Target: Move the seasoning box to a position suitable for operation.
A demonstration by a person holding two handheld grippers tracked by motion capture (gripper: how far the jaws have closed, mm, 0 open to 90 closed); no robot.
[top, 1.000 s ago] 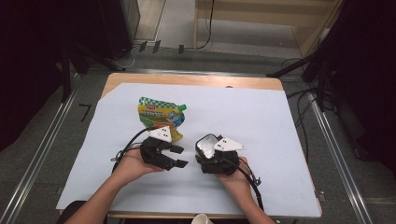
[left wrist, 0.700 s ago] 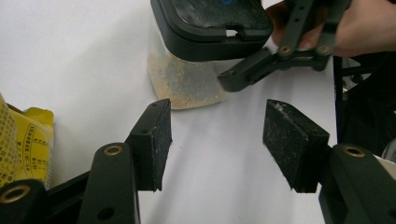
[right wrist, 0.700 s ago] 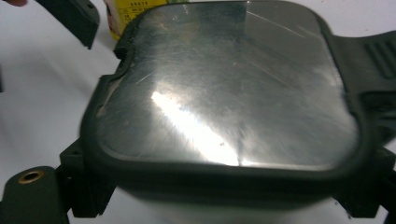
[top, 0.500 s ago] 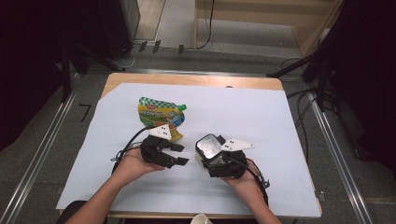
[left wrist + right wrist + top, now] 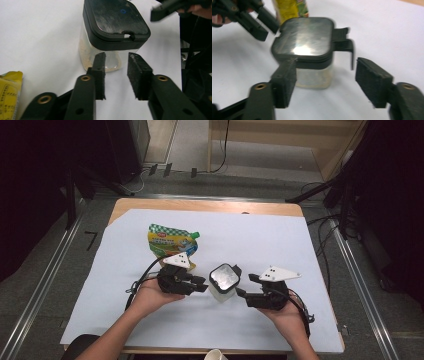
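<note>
Near the front edge of the tabletop (image 5: 320, 235), between our two hands, a small jar (image 5: 223, 281) now stands on its own; a second ago both tools were crowded together around it. Our right tool (image 5: 242, 290) has drawn away to the right and our left tool (image 5: 202, 284) sits just beside the jar; both have just been narrowing their jaws, which stand apart with nothing gripped. We judge the jar set down, ready for opening. It is clear, square, round-cornered, with pale grains at the bottom and a glossy black hinged lid (image 5: 303, 40). Behind lies a crinkly yellow-green spouted pouch (image 5: 170, 241).
</note>
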